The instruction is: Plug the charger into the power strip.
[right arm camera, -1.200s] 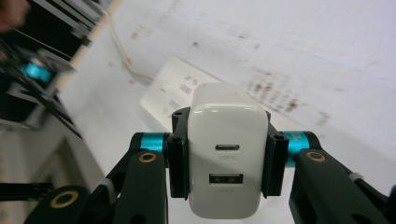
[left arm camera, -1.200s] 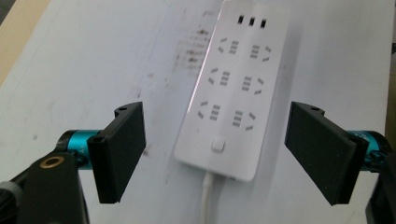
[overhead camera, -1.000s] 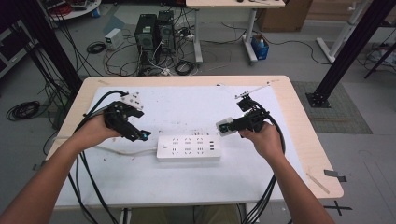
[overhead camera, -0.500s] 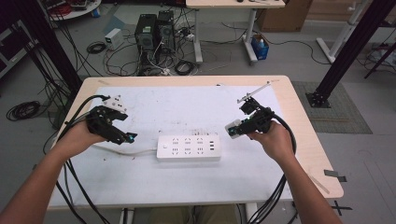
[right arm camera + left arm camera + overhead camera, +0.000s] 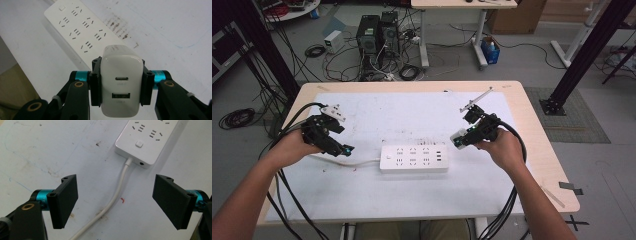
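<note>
At the left of the high view, the person's left hand [image 5: 294, 148] holds the left tongs [image 5: 343, 149] low over the white surface [image 5: 412, 115], well to the left of the power strip. In the left gripper view these tongs [image 5: 115, 202] stand wide apart with nothing between the jaws; the strip's white cable [image 5: 110, 202] runs along the surface under the gap and enters the near end of the strip, beside its square switch [image 5: 139, 144].

The white power strip [image 5: 413, 158] lies flat near the middle of the surface, its long side running left to right, its sockets facing up.

To the right, the right hand [image 5: 504, 150] holds the right tongs [image 5: 459, 140] just off the strip's right end, raised above the surface. In the right gripper view these tongs [image 5: 121, 85] are clamped on a white charger [image 5: 121, 85], one jaw against each side. The charger's face with two ports, one above the other, is turned toward the camera, and the power strip [image 5: 82, 32] lies beyond it.
</note>
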Action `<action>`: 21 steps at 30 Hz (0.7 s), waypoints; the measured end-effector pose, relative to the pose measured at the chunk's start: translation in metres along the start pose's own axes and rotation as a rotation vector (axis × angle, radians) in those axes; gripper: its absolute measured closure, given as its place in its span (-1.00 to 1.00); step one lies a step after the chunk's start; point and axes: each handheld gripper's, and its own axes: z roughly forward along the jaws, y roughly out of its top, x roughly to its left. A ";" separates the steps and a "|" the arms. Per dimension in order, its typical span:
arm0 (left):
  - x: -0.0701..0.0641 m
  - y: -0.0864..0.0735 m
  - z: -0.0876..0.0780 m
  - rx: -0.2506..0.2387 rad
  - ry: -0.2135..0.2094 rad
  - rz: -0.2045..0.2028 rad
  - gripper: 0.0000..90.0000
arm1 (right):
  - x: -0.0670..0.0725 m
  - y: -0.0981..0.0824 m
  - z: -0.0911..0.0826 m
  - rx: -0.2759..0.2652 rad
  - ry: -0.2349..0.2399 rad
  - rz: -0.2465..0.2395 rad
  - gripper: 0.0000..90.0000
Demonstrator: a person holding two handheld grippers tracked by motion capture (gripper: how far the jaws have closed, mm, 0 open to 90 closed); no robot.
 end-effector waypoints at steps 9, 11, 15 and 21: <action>0.005 -0.007 0.003 0.096 0.029 0.029 -0.54 | 0.006 0.011 0.001 0.034 -0.006 -0.100 0.38; 0.006 -0.009 0.005 0.111 0.028 0.021 -0.54 | 0.008 0.017 0.003 0.039 -0.018 -0.142 0.38; 0.002 -0.011 0.004 0.115 0.054 0.020 -0.54 | 0.015 0.032 0.011 0.083 -0.047 -0.228 0.38; -0.005 -0.011 0.013 0.142 0.041 0.078 -0.54 | 0.030 0.053 0.038 0.212 -0.072 -0.371 0.38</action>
